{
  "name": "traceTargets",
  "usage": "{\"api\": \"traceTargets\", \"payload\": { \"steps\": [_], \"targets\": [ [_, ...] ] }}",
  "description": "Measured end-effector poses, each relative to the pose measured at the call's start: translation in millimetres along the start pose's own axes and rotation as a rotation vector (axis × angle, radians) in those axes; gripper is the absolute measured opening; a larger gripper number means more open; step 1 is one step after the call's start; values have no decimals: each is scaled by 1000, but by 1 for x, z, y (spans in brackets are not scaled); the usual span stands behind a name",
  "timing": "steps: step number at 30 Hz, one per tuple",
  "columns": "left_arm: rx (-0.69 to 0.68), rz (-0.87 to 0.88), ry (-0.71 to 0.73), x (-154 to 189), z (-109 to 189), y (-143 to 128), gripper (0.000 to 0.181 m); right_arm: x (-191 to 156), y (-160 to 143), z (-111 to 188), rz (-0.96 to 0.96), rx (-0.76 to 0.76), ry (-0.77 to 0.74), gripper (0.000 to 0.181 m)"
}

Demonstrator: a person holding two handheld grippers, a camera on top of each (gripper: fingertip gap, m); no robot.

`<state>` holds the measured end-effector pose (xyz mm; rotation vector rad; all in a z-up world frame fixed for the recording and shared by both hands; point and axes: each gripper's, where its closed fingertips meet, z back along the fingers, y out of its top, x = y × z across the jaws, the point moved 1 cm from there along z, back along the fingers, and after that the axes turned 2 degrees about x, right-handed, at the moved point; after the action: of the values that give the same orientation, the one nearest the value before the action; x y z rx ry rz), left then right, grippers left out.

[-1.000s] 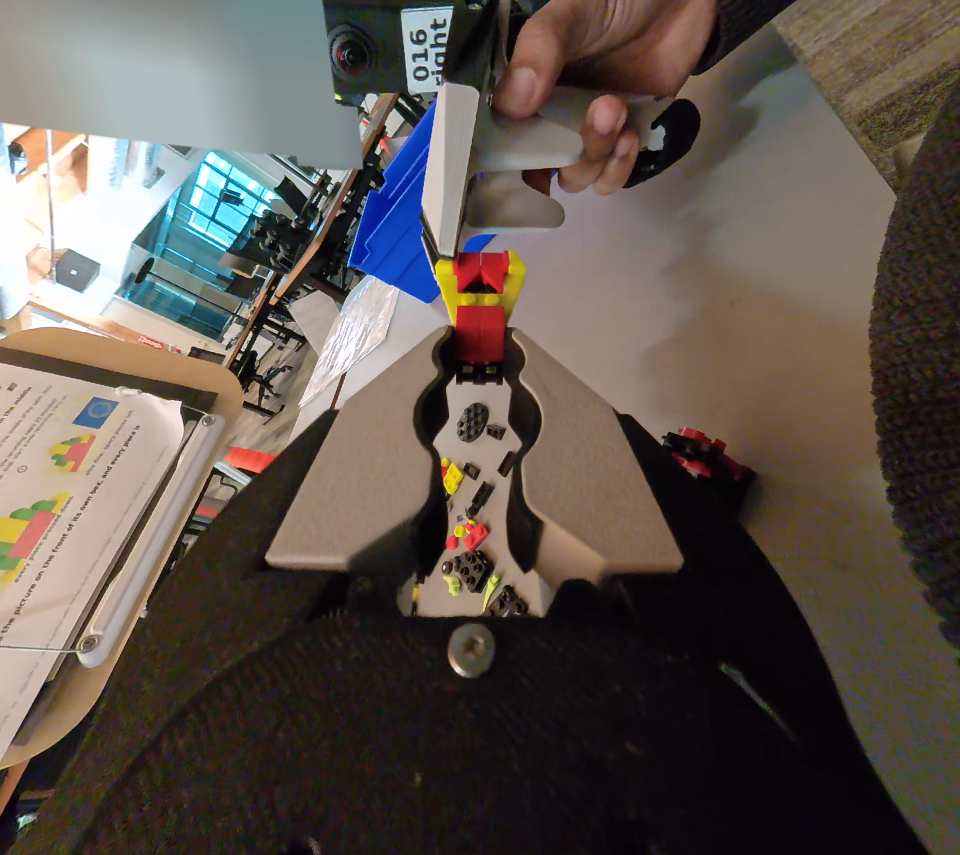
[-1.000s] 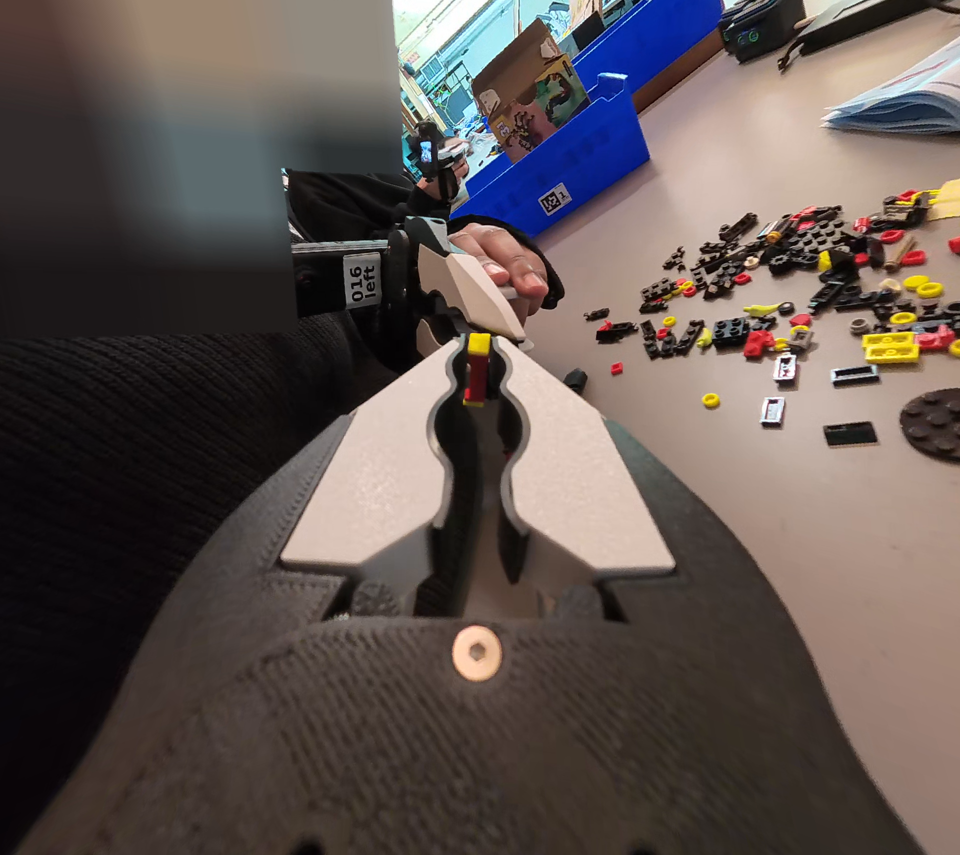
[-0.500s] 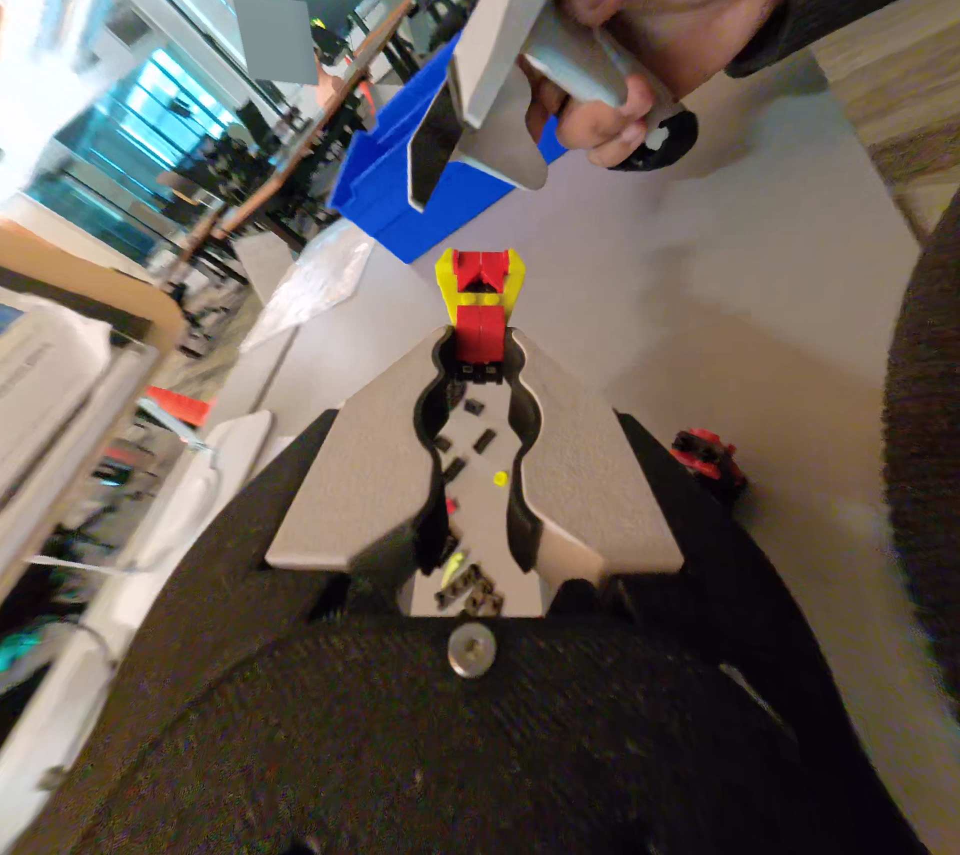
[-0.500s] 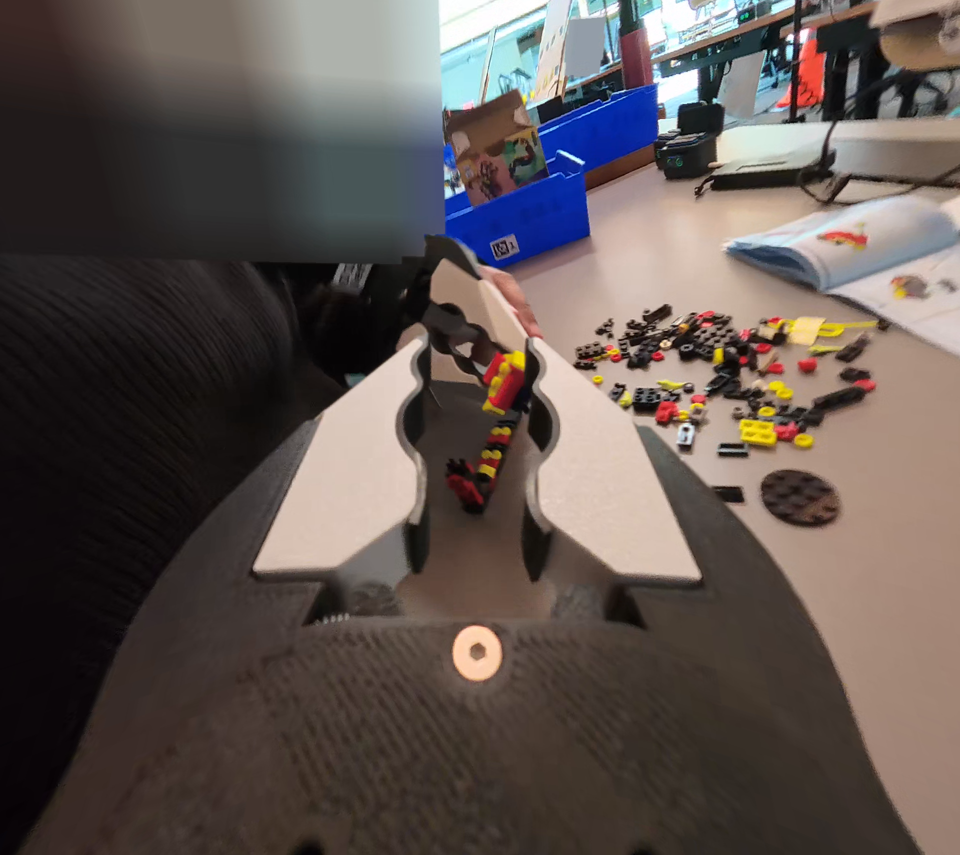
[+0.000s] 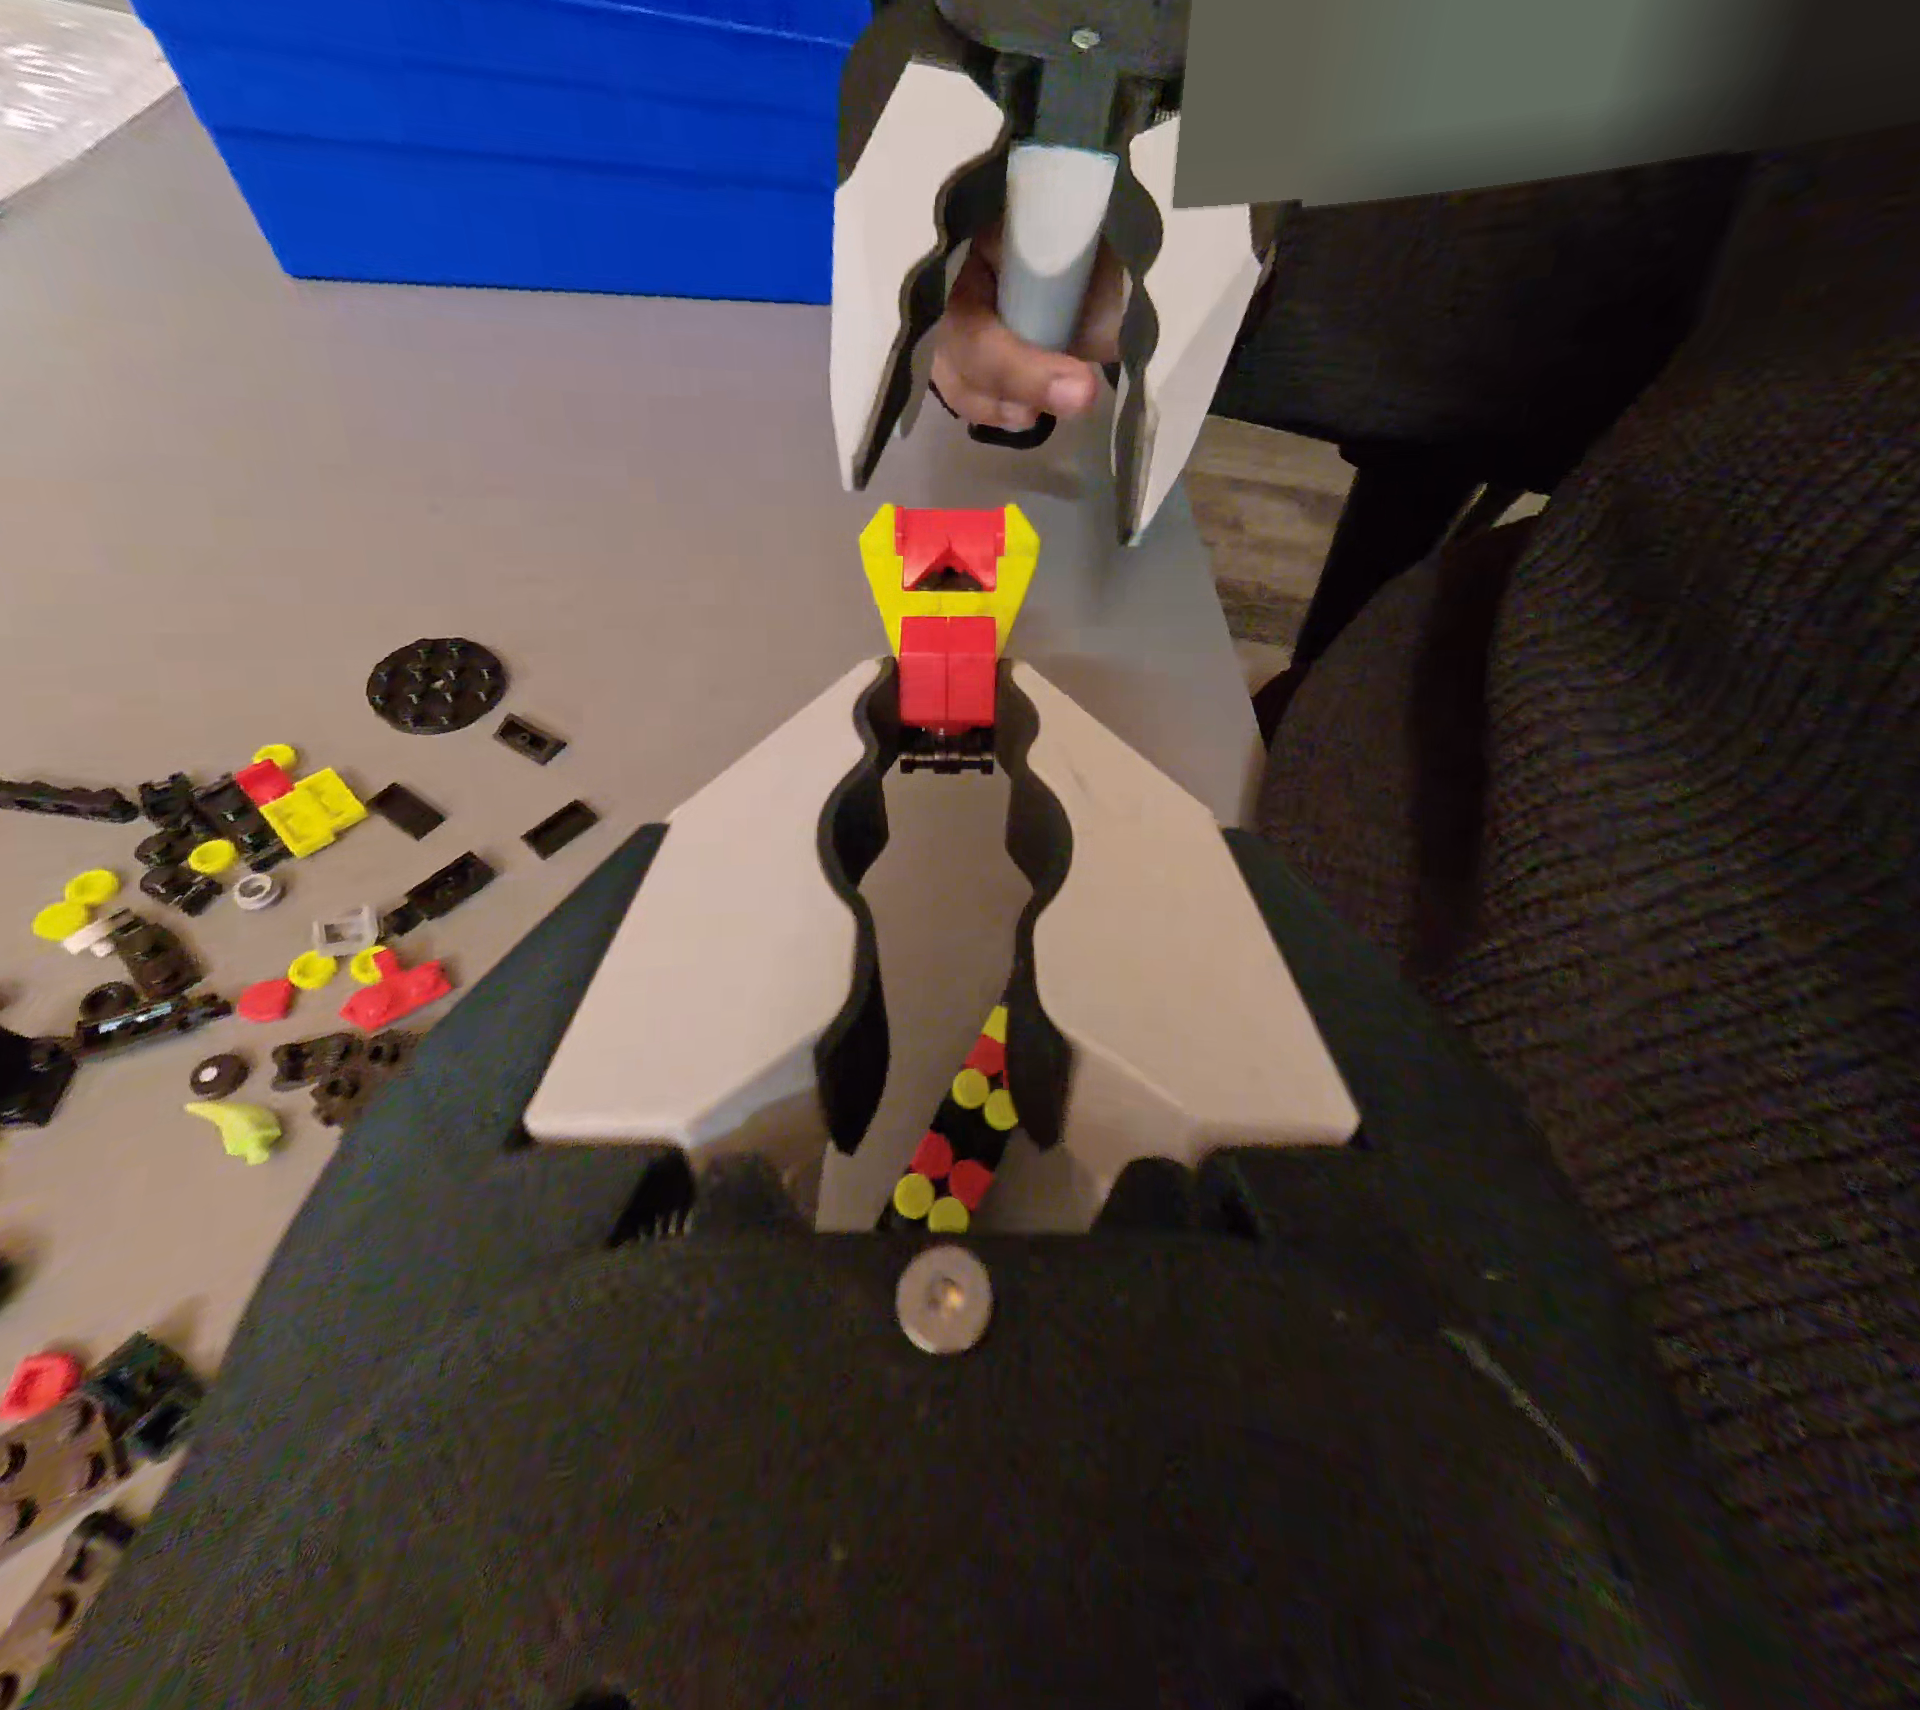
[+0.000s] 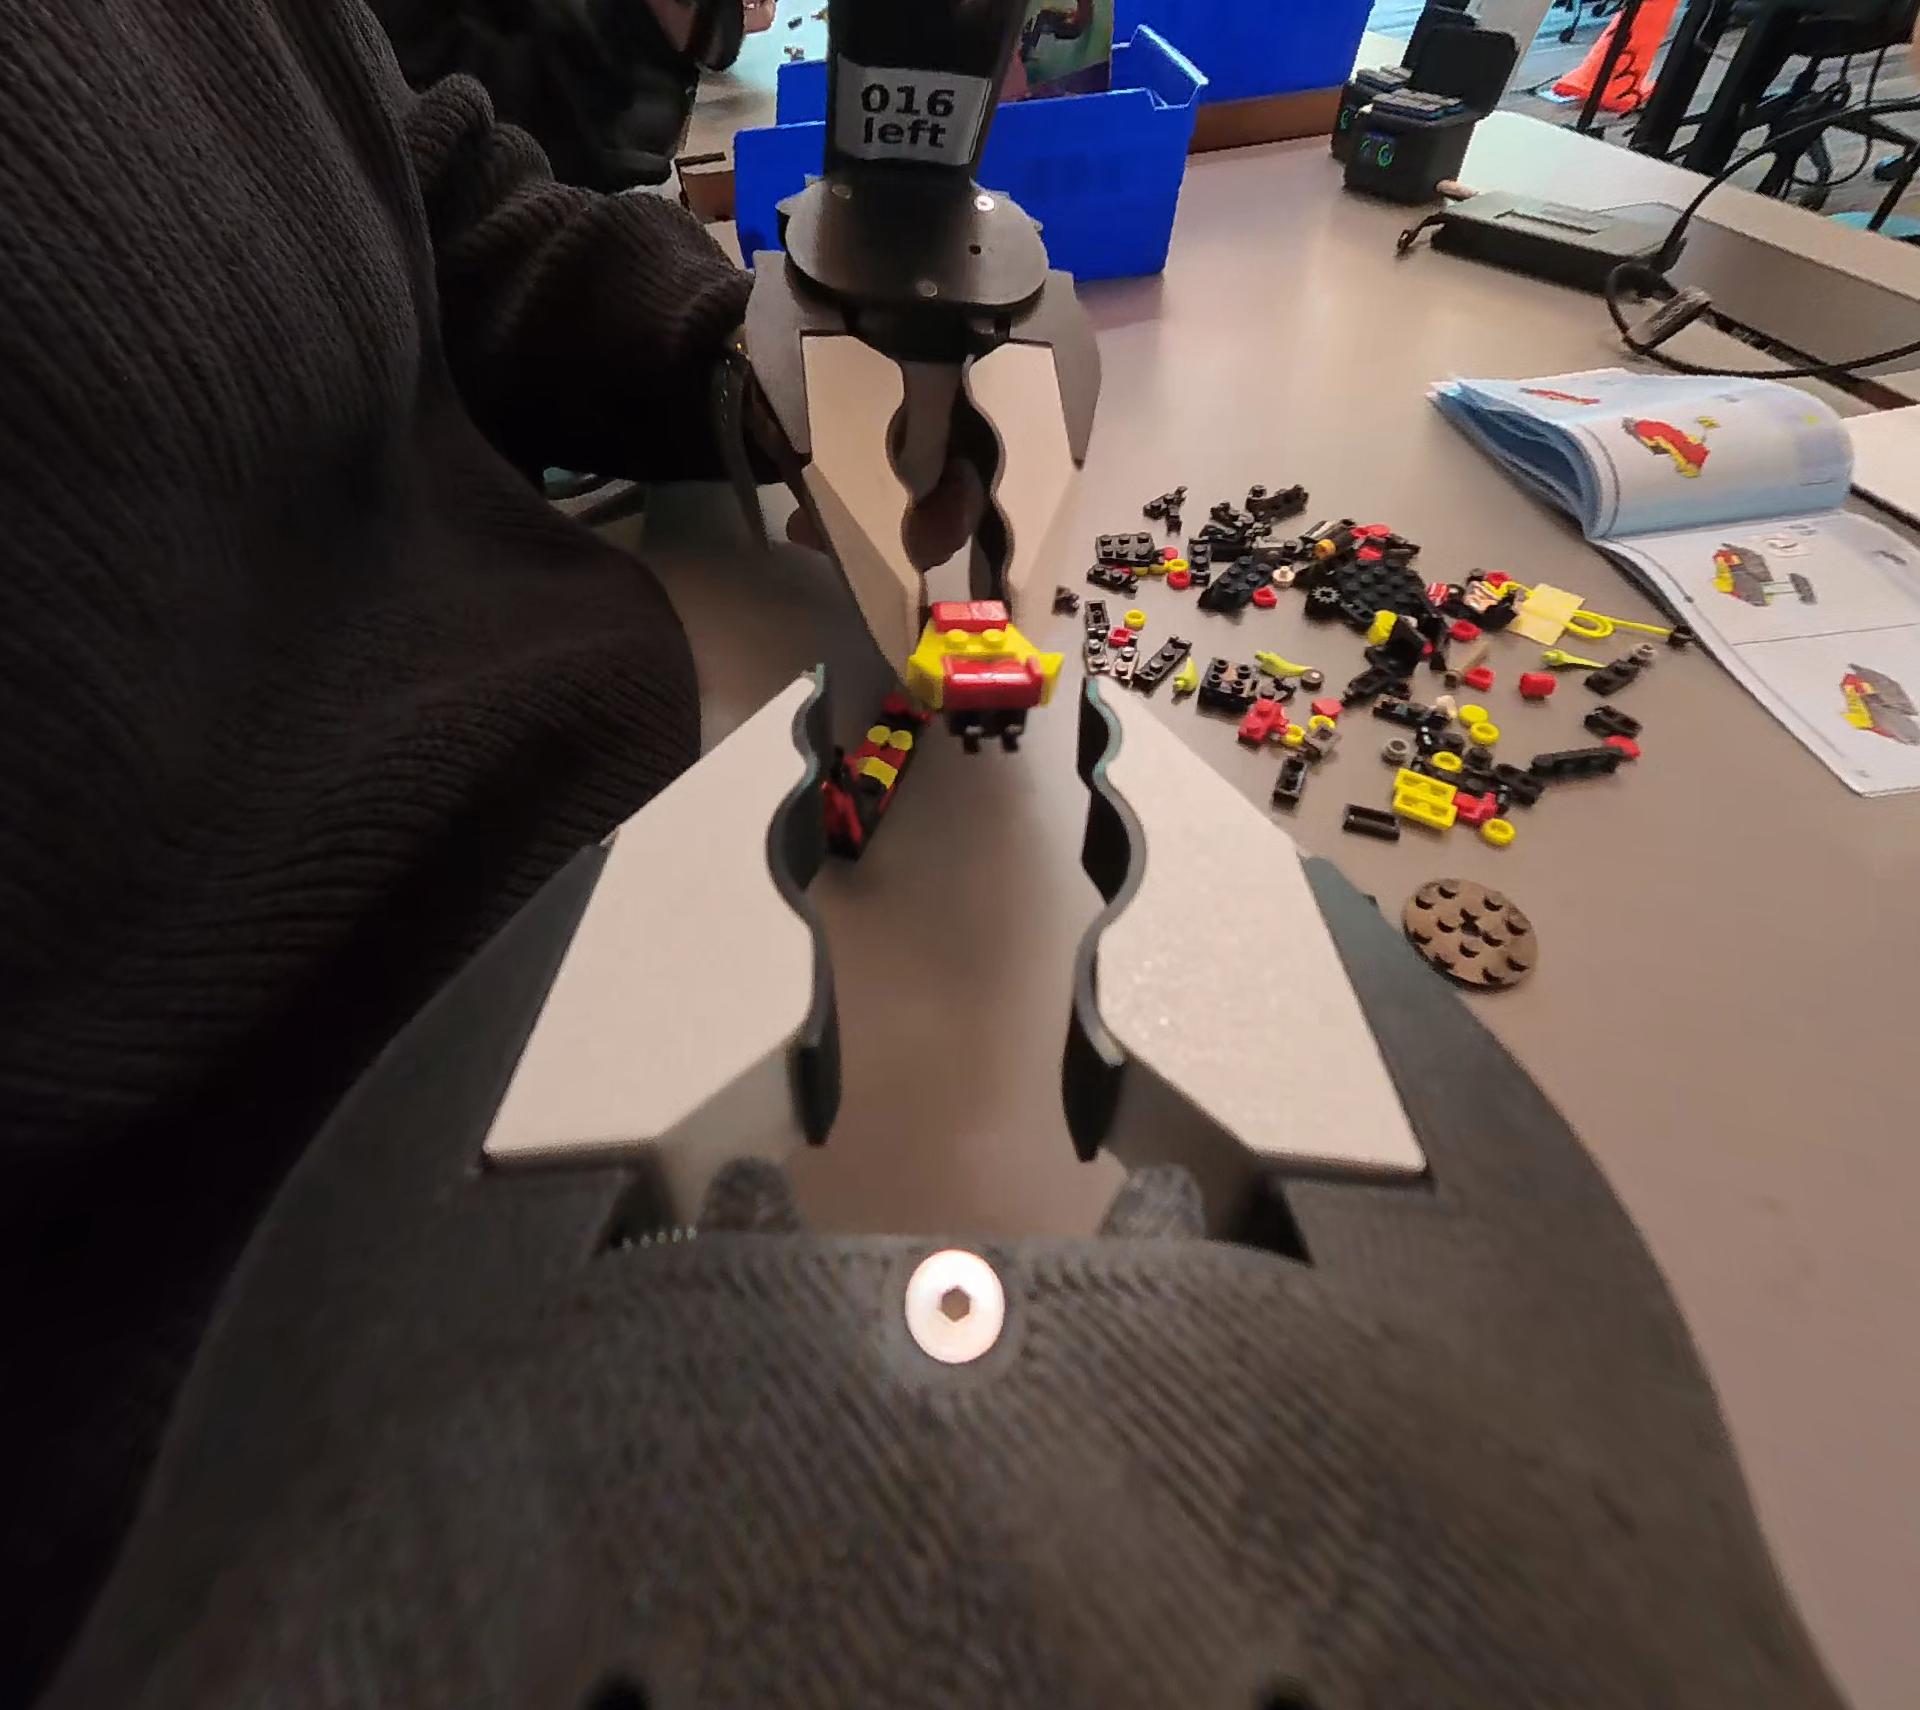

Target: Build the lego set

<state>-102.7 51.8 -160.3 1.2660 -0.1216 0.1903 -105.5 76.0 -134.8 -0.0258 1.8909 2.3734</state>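
Labels, white with dark print, sit on both tool bodies. Your left gripper (image 5: 948, 704) clamps the red-yellow lego assembly (image 5: 948, 621); your right gripper (image 6: 951, 704), at its 12 o'clock, stands spread wide.

**Tight gap at the model**

We are seeing bare table (image 6: 1621, 1089) lying open right of our right gripper (image 6: 951, 704). Ahead, the left gripper (image 6: 961, 611) holding the model (image 6: 982, 668) is blocking us; loose bricks (image 6: 1382, 673) and the booklet (image 6: 1704, 497) are crowding beyond.
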Motion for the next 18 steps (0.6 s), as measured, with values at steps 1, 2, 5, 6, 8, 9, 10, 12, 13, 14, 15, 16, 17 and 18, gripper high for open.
{"api": "traceTargets", "payload": {
  "steps": [1,2,5,6,8,9,10,12,13,14,15,16,17,18],
  "targets": [
    [-4,-1,-7,1,-1,-1,16,0,1,0,-3,3,3,44],
    [-3,-3,-14,3,-1,-1,16,-1,1,0,-7,6,7,43],
    [7,-2,-29,5,0,1,16,-2,0,0,-14,2,17,37],
    [13,1,-36,6,0,2,16,-3,-1,-1,-16,-2,21,37],
    [23,12,-49,7,1,3,16,-4,-2,-2,-17,-10,28,37],
    [26,14,-55,8,1,4,16,-4,-3,-2,-16,-12,30,36],
    [27,15,-56,8,1,4,16,-5,-3,-2,-16,-14,32,36],
    [27,11,-58,9,1,4,16,-5,-3,-2,-26,-13,39,34],
    [25,7,-61,9,1,4,16,-5,-3,-2,-36,-13,43,33],
    [23,4,-61,10,0,3,16,-5,-3,-2,-48,-12,47,33],
    [19,1,-63,10,0,3,16,-6,-3,-2,-58,-8,52,33],
    [16,-1,-65,11,0,2,16,-6,-2,-2,-65,-1,53,32],
    [13,-4,-64,11,0,2,16,-5,-1,-1,-68,6,53,31],
    [12,-6,-63,11,-1,1,16,-5,0,-1,-71,10,54,29]
  ]
}}
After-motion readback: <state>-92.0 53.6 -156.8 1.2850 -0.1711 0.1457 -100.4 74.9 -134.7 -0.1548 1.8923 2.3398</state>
